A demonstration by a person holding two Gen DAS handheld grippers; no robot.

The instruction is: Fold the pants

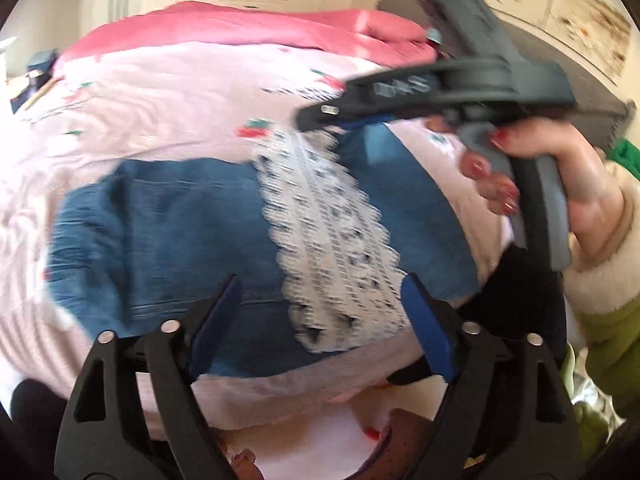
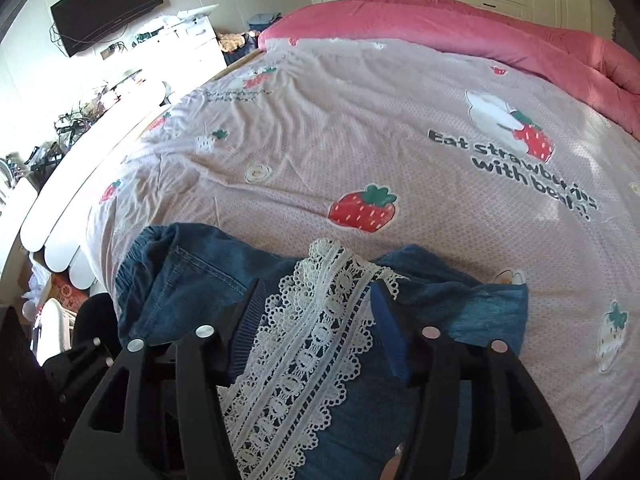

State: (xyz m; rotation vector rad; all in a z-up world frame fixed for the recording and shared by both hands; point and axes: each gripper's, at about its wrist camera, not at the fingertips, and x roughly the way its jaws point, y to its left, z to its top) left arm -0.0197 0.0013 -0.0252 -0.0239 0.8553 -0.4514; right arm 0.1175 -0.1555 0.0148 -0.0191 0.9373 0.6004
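Blue denim pants point(image 1: 160, 220) with a white lace strip point(image 1: 332, 240) lie folded on the pink strawberry-print bedsheet point(image 1: 160, 92). My left gripper point(image 1: 322, 284) hovers just over their near edge, jaws wide apart, nothing pinched. The right gripper point(image 1: 320, 116) reaches in from the upper right, held by a hand point(image 1: 560, 168) with red nails. In the right wrist view the pants point(image 2: 200, 272) fill the foreground. The lace strip point(image 2: 320, 340) runs between the spread fingers of my right gripper point(image 2: 316, 286), and the blue pads stand off it on both sides.
A darker pink quilt point(image 2: 440, 20) is bunched along the far side of the bed. A white scalloped bed board point(image 2: 60, 216) borders the left edge, with a cluttered white dresser point(image 2: 188, 40) and a wall-mounted TV point(image 2: 104, 4) beyond. The sheet point(image 2: 400, 140) past the pants is flat.
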